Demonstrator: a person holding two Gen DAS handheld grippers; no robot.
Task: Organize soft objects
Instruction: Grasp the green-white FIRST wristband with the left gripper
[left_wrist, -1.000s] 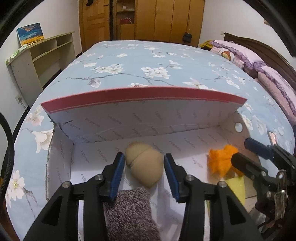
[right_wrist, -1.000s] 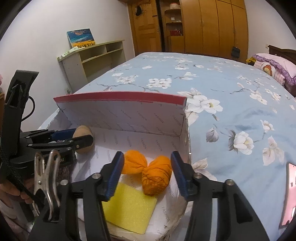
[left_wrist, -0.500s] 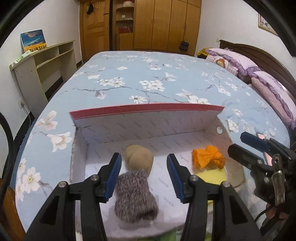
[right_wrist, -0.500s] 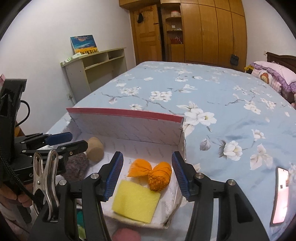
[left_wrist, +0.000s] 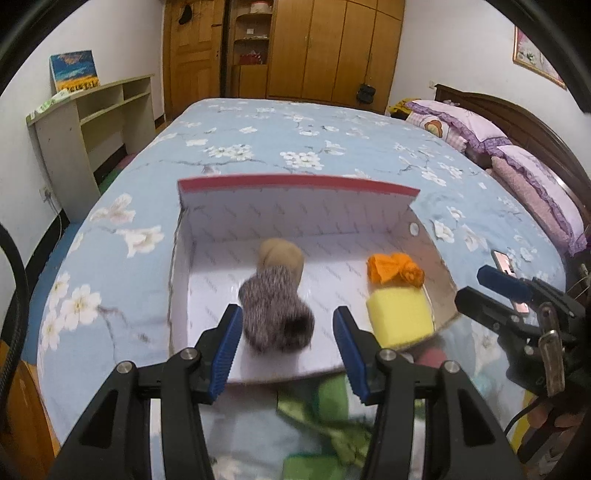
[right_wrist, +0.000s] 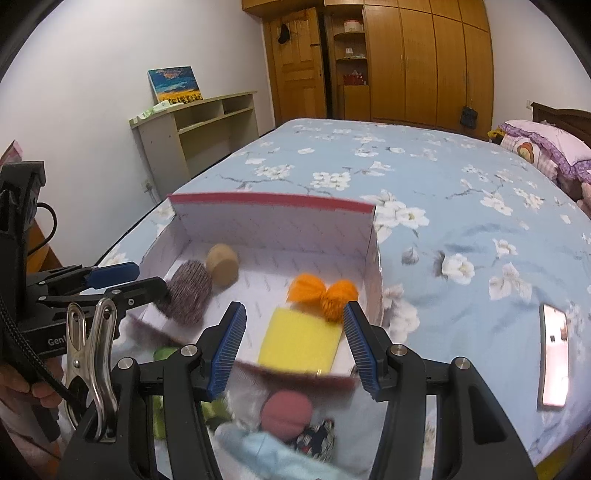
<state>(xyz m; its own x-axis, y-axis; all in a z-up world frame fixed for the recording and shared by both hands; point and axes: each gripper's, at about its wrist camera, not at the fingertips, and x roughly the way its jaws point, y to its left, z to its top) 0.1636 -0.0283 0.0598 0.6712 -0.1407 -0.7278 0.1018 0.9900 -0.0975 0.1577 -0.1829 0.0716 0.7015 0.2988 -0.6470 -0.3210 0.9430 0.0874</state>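
Note:
A white box with a red rim (left_wrist: 295, 184) lies open on the bed. In it are a tan sock ball (left_wrist: 280, 254), a grey marled sock roll (left_wrist: 275, 314), an orange cloth (left_wrist: 393, 269) and a yellow sponge (left_wrist: 400, 317). My left gripper (left_wrist: 288, 354) hovers open above the box's near edge, short of the grey roll, with nothing in it. My right gripper (right_wrist: 293, 347) is open too, drawn back from the sponge (right_wrist: 301, 341) and orange cloth (right_wrist: 323, 291). Each gripper shows in the other's view: the right (left_wrist: 495, 295), the left (right_wrist: 122, 280).
In front of the box lie a pink ball (right_wrist: 286, 410), a light blue cloth (right_wrist: 266, 454), a dark patterned piece (right_wrist: 317, 439) and green cloths (left_wrist: 332, 424). A phone (right_wrist: 554, 354) rests on the flowered bedspread to the right. Shelves and a wardrobe stand beyond the bed.
Both grippers have drawn back and up from the box. The grey roll, earlier right under the left fingers, now lies clear of them in the box. The loose items in front have come into view.

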